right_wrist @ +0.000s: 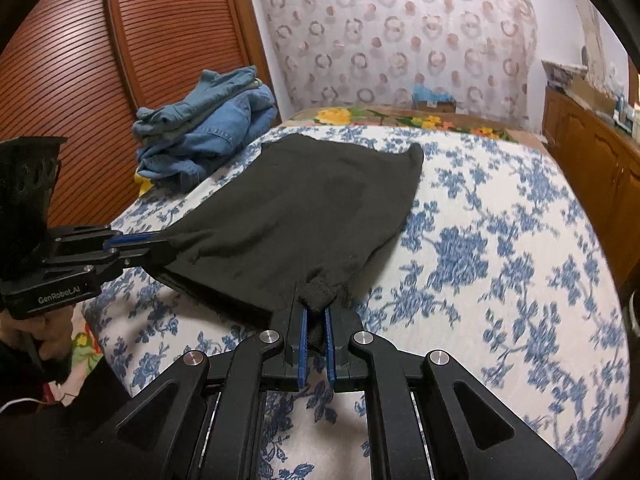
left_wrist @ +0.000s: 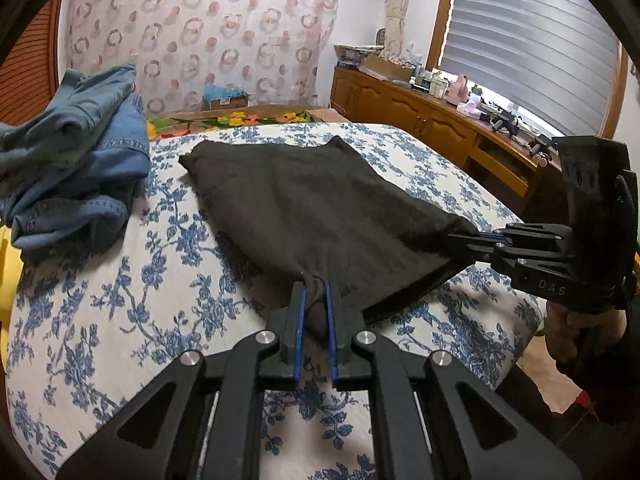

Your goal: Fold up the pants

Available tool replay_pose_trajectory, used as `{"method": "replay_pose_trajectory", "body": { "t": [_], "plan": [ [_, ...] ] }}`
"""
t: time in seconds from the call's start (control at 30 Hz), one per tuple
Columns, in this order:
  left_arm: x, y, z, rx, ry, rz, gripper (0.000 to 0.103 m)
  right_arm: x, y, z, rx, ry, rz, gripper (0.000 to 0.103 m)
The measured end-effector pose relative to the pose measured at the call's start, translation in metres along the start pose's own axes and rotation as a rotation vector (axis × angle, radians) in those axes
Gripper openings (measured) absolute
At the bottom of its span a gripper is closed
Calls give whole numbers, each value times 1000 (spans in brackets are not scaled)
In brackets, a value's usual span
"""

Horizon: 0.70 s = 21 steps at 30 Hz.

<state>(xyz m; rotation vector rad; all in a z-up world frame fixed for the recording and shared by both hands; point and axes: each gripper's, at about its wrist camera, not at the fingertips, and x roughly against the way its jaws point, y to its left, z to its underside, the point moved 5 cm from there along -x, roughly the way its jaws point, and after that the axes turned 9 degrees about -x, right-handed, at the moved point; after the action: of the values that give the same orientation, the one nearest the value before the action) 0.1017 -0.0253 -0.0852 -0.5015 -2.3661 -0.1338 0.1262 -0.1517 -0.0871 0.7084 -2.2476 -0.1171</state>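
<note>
Two grippers hold one pair of black pants (left_wrist: 304,204) by its near edge over a bed with a blue-flowered cover (left_wrist: 120,312). Few containers show: beyond the far end of the pants a cardboard box (left_wrist: 226,100) sits by the patterned curtain with something pale blue in it, and what that is cannot be made out.

The left gripper (left_wrist: 316,300) is closed on a bunched corner of the dark cloth, which fills the narrow gap between its blue pads. The right gripper (right_wrist: 316,316) is clamped the same way on the other near corner, a thick hem poking out just ahead of its fingertips. Between the two grips the near edge of the pants hangs slightly above the cover, and the rest of the cloth lies flat, stretching away from the jaws toward the far end of the bed.

Left of the left jaws, well apart from the pants, a heap of blue jeans (left_wrist: 76,152) rests at the bed's edge. Right of the right jaws the cover lies bare up to a wooden cabinet (right_wrist: 592,160).
</note>
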Motion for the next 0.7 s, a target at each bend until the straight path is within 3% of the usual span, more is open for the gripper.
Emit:
{"method": "replay_pose_trajectory", "body": {
  "t": [0.7],
  "plan": [
    [26, -21, 11, -3, -10, 12, 6, 31, 10, 19, 1, -28, -15, 4]
  ]
}}
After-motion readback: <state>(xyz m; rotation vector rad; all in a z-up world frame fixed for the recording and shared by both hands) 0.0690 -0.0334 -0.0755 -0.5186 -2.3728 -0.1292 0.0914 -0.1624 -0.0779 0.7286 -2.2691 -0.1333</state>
